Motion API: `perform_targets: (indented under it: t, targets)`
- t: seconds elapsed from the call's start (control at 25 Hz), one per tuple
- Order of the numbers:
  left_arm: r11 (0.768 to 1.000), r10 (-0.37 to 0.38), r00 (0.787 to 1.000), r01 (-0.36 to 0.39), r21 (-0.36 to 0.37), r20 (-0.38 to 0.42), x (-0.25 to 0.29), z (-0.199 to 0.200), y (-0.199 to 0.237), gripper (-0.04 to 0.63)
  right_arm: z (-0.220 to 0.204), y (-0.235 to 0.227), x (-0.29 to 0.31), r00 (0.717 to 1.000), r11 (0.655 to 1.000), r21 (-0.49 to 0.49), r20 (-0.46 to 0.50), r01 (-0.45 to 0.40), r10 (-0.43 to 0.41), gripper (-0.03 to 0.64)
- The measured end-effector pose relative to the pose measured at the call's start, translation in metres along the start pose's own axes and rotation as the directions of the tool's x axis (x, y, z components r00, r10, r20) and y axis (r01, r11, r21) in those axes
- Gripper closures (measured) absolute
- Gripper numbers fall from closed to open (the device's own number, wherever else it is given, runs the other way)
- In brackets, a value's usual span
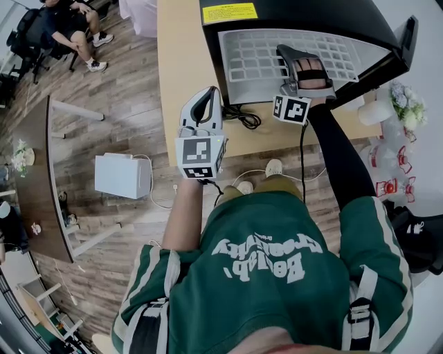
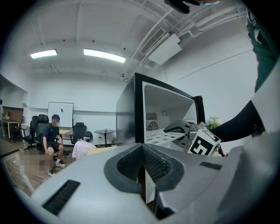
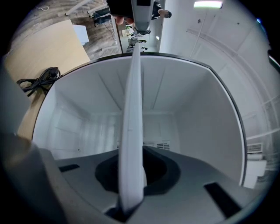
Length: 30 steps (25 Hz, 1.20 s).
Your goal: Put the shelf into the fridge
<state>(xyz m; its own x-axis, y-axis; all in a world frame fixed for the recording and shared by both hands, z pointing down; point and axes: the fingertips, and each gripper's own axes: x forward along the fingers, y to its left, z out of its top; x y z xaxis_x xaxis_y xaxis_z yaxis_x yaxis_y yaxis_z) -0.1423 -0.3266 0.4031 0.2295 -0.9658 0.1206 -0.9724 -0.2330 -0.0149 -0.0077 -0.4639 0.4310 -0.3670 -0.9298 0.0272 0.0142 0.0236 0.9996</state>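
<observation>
Right gripper (image 3: 131, 192) jaws are pinching the shelf (image 3: 131, 131) near edge and are only as far apart as it's thick. I'm seeing it edge-on, with the plate running from the jaws into the fridge (image 3: 197, 122) cavity. It's a white grid panel sitting in the fridge mouth. Left gripper (image 2: 142, 175) jaws are together and empty. It's hanging left of the fridge, so the right one's nearer.

White grid-patterned shelf (image 1: 256, 55); black fridge (image 1: 311, 17), white interior; tan table (image 1: 181, 83); green shirt (image 1: 277, 297), white lettering.
</observation>
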Motion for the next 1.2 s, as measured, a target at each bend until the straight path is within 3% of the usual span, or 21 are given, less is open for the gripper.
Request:
perform_targets:
  t: [1.2]
  targets:
    - [0.999,0.036,0.999,-0.036,0.001,-0.024,0.037,-0.010,0.011,0.595,-0.010,0.001,0.062,1.000,1.000,0.003,-0.002,-0.003,0.003,0.572]
